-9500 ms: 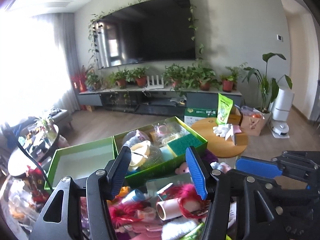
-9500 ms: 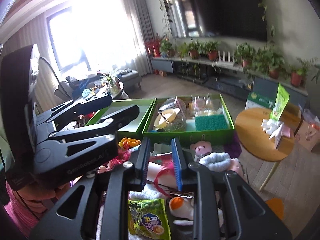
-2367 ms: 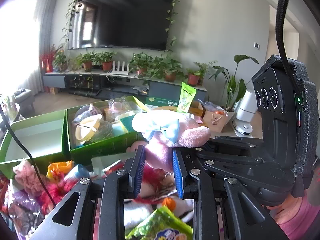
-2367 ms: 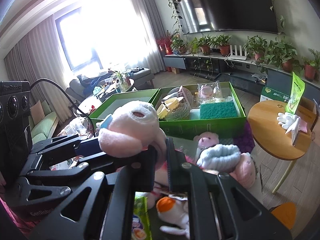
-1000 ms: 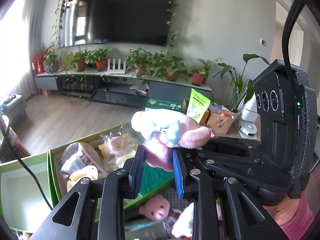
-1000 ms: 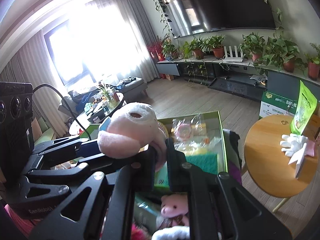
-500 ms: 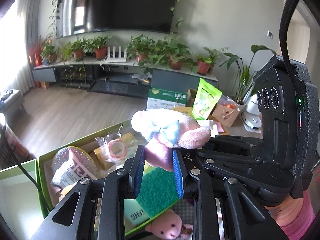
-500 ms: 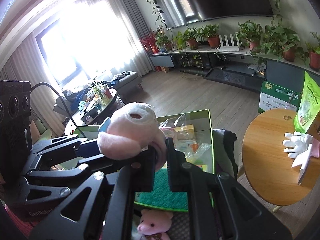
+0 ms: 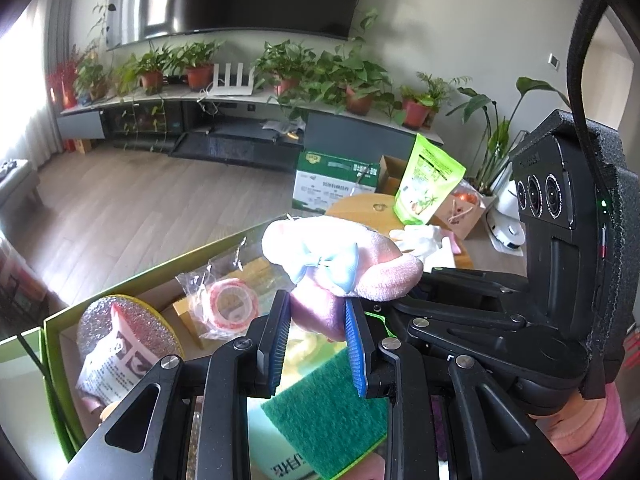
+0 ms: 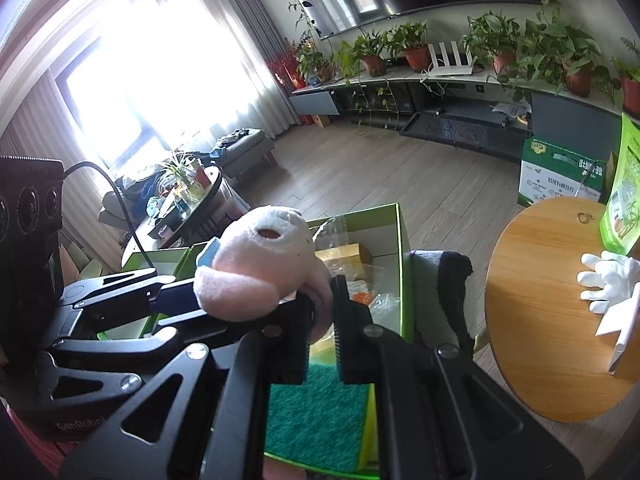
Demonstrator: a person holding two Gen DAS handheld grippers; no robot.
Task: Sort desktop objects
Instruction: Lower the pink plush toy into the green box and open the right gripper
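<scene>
A pink plush toy with a light blue bow is held in the air by both grippers at once. My left gripper is shut on its lower body, between the blue pads. In the right wrist view the plush toy shows its snout, and my right gripper is shut on a thin fold of it. Both hang over a green box that holds a green scouring pad, a bagged tape roll and a glittery pouch. The green box lies right below the right gripper too.
A second green box stands to the left of the first. A round wooden side table at the right carries a white glove and a green snack bag. A dark cloth lies between box and table.
Both grippers, still shut on the plush toy, have moved forward and down over the green box. The box contents now fill the lower part of both views.
</scene>
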